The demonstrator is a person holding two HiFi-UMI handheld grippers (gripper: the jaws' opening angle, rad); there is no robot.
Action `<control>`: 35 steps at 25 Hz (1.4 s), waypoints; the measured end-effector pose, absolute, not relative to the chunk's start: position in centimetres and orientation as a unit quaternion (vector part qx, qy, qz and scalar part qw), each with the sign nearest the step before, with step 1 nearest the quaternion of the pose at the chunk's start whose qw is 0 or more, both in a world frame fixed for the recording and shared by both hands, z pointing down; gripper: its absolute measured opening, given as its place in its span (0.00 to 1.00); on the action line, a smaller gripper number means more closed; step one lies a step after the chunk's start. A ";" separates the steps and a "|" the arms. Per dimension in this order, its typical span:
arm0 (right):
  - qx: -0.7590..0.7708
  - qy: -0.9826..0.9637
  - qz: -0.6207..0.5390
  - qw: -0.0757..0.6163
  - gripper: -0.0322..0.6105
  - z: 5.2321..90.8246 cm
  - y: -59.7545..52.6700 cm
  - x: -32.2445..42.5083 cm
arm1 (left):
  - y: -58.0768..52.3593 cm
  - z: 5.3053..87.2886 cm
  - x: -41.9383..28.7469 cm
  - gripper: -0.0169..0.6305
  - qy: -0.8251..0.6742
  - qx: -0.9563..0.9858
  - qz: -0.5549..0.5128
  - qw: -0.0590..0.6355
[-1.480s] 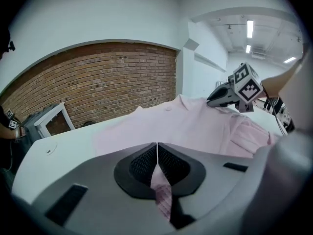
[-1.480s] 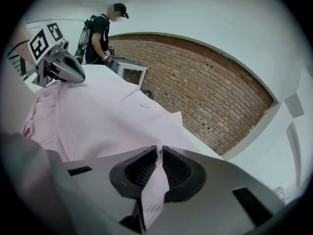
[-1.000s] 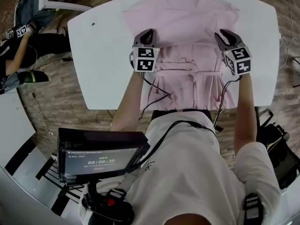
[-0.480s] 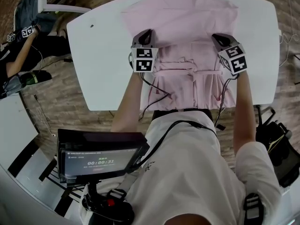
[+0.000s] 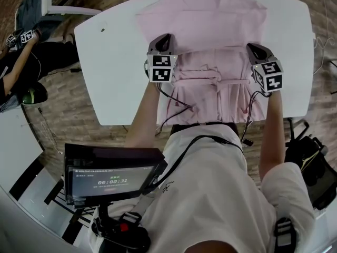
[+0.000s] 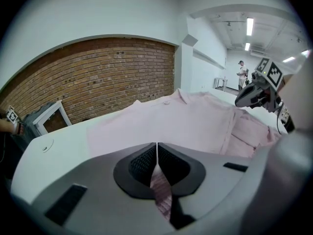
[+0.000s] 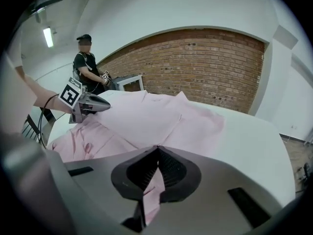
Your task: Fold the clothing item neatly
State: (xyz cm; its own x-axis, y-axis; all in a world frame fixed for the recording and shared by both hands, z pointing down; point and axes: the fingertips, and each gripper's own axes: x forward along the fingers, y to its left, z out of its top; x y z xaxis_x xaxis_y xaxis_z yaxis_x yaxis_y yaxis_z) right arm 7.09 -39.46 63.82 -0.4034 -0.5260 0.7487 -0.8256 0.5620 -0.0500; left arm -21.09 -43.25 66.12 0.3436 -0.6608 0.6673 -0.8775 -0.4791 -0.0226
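Observation:
A pale pink shirt (image 5: 210, 20) lies spread on the white table (image 5: 116, 62), collar at the far side and hem hanging over the near edge. My left gripper (image 5: 167, 36) is shut on the shirt's left edge, and a fold of pink cloth (image 6: 161, 190) shows between its jaws (image 6: 156, 143). My right gripper (image 5: 254, 46) is at the shirt's right edge. Its jaws have just been closing and now pinch a fold of the cloth (image 7: 154, 190) at their tips (image 7: 157, 147). Each gripper view shows the other gripper, the right one (image 6: 254, 94) and the left one (image 7: 90, 104), across the shirt.
A screen on a stand (image 5: 113, 175) sits by my waist, below the table's near edge. A person (image 7: 88, 65) with grippers stands beyond the table's left end, near a white chair (image 5: 58, 4). A brick wall (image 6: 98, 77) runs behind the table.
My right gripper shifted a little sideways along the shirt's right edge and came slightly nearer, now pinching the cloth. The left gripper stayed put.

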 end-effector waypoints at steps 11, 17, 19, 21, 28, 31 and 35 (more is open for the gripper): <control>0.395 -0.821 0.167 0.376 0.06 65.1 -40.9 1.9 | -42.5 66.0 -21.2 0.03 -0.483 0.803 0.298 0.184; 0.399 -0.812 0.170 0.392 0.05 66.6 -40.2 3.2 | -42.6 67.7 -21.5 0.03 -0.477 0.790 0.332 0.194; 0.398 -0.813 0.169 0.390 0.06 66.1 -40.3 3.0 | -42.8 66.9 -21.7 0.03 -0.491 0.790 0.314 0.191; 0.400 -0.820 0.161 0.376 0.06 65.0 -40.9 3.0 | -42.8 66.3 -21.9 0.03 -0.505 0.787 0.304 0.184; 0.409 -0.813 0.142 0.389 0.05 65.3 -44.9 3.4 | -44.2 67.4 -23.6 0.03 -0.499 0.775 0.330 0.205; 0.406 -0.814 0.155 0.386 0.06 66.4 -44.8 4.4 | -44.2 67.9 -23.6 0.03 -0.500 0.767 0.338 0.215; 0.399 -0.824 0.166 0.367 0.05 66.7 -44.8 4.7 | -44.4 67.7 -24.0 0.03 -0.523 0.762 0.327 0.199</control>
